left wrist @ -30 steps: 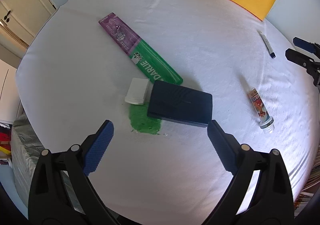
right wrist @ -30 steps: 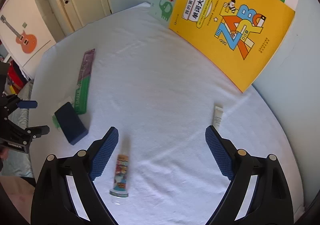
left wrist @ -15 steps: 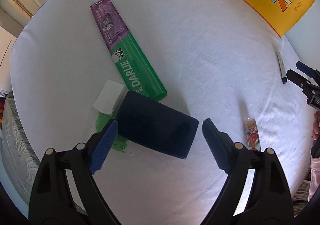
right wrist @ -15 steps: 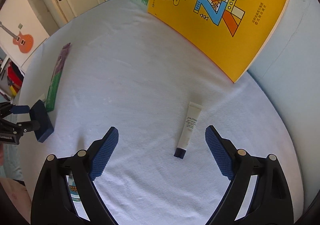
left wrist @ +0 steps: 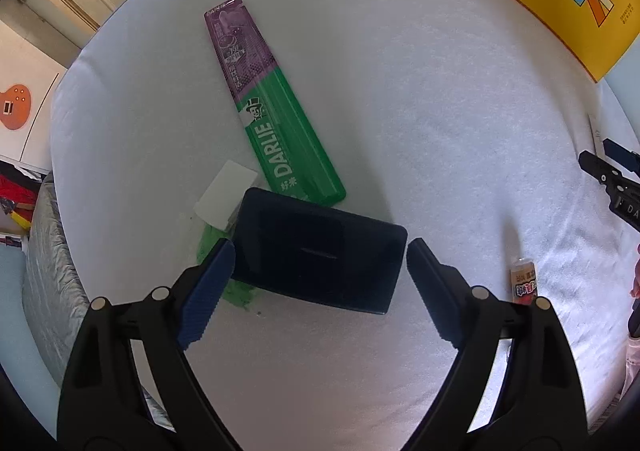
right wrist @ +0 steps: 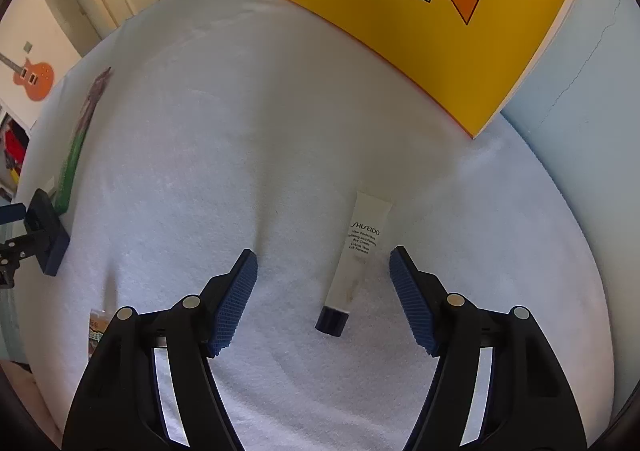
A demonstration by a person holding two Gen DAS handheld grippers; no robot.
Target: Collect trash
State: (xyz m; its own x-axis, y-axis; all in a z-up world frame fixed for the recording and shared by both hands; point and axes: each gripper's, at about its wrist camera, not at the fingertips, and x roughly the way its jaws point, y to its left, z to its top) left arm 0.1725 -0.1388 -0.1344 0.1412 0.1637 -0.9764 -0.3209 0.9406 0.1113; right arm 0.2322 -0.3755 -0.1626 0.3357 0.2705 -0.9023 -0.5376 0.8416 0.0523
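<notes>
The left gripper (left wrist: 320,283) hangs over a dark blue box (left wrist: 320,251) on the white bedsheet (left wrist: 420,111). Its jaws are opening, one on each short end of the box, and not pressing on it. The box hides most of a green scrap (left wrist: 218,251) and one corner of a small white card (left wrist: 224,197). Beyond it lies a purple and green toothbrush pack (left wrist: 272,111), its long axis slanting away up and left. A small printed tube (left wrist: 524,283) is partly cut off behind the right finger.

The right gripper (right wrist: 324,291) is unclenched and closing, with a white cream tube (right wrist: 358,255) between its jaws but untouched. The tube runs lengthwise along the fingers, dark cap nearest the camera. A yellow book (right wrist: 420,11) leans against the wall, its top cropped.
</notes>
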